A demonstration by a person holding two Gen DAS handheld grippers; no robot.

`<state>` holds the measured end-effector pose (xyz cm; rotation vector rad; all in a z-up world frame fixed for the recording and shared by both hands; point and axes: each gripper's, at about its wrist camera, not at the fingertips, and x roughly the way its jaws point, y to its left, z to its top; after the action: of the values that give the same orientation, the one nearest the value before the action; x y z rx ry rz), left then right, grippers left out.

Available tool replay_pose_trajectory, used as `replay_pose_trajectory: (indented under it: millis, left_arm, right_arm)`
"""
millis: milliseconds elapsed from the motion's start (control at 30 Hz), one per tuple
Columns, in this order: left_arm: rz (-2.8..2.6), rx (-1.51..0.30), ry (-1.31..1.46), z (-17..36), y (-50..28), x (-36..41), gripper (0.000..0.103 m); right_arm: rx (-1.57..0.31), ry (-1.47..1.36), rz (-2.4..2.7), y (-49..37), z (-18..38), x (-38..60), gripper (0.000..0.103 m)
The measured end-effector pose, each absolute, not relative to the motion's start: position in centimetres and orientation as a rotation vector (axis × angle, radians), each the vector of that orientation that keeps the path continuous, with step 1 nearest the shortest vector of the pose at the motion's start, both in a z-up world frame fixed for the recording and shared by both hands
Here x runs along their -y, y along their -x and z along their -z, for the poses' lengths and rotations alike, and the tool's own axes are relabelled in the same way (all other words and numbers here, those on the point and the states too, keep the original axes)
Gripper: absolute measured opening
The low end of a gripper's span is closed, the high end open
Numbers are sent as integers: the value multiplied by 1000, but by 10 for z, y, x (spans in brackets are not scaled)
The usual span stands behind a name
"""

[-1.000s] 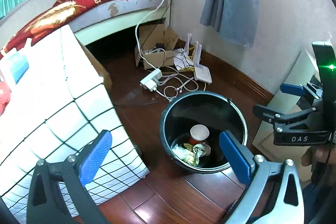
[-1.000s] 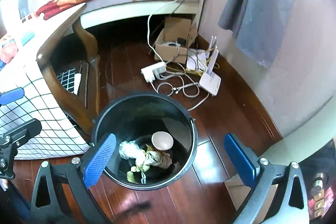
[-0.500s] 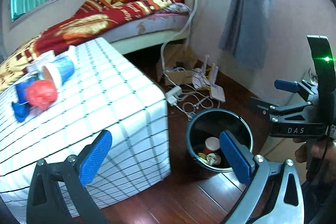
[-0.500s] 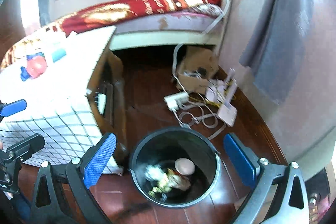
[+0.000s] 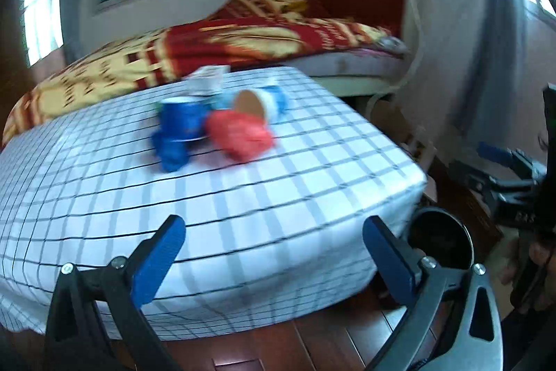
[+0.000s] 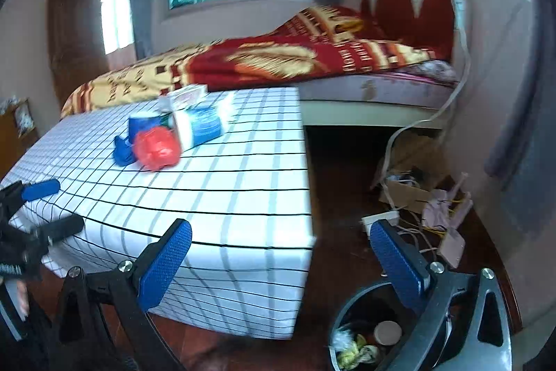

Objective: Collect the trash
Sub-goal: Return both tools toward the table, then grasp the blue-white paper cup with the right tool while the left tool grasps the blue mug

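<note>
A heap of trash lies on the checked tablecloth: a crumpled red bag, a blue cup, a crumpled blue bag, a tipped blue-and-white paper cup and a white carton. The red bag and tipped cup also show in the right wrist view. My left gripper is open and empty, at the table's near edge. My right gripper is open and empty, over the table corner. The black bin holds crumpled trash and a cup.
The bin stands on the wood floor right of the table. A bed with a red and yellow blanket lies behind the table. A cardboard box, power strip and cables lie by the right wall.
Both grippers have risen and tilted up from the bin toward the tabletop. The trash heap has come into the middle of both views, and the bin has dropped to the lower right.
</note>
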<state>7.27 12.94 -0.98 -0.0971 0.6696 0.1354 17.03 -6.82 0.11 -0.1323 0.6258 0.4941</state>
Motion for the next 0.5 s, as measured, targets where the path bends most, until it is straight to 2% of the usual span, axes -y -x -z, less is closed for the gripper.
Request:
replay_pose_trajectory:
  millis: [67, 100, 200, 500]
  left_arm:
    - [-170, -671, 129, 13, -72, -156, 100]
    - [-184, -674, 144, 15, -74, -167, 95]
    - [-227, -676, 187, 20, -80, -201, 89]
    - [-259, -662, 184, 24, -121, -245, 88]
  right_arm:
    - [-641, 127, -542, -172, -1, 46, 103]
    - [-635, 139, -572, -173, -2, 34, 103]
    - [-624, 214, -608, -176, -1, -2, 103]
    - [-649, 218, -642, -233, 4, -70, 103]
